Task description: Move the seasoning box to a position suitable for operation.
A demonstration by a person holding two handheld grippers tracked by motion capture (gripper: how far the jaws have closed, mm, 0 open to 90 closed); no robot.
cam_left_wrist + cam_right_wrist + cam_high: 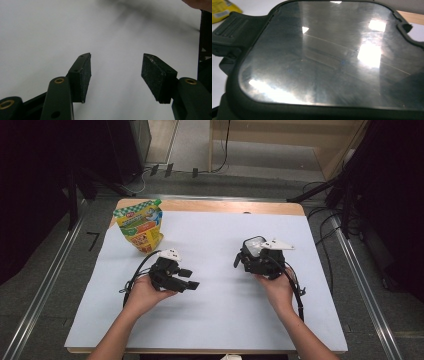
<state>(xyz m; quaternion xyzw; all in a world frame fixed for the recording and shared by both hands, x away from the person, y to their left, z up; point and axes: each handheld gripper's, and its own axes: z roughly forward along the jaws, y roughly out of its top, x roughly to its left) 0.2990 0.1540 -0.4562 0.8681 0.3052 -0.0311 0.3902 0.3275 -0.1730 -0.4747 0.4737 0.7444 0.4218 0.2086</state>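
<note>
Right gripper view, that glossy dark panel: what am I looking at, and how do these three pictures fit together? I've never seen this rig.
There is no robot: a person holds tongs in each hand. The high view looks down on the white sheet with the left tongs, the right tongs and a green and yellow pouch standing at the far left. The other cameras ride on the tongs. The left gripper view looks along open, empty jaws at bare sheet. The right gripper view faces a shiny dark-framed panel close up; whether those tongs grip it cannot be told.
</note>
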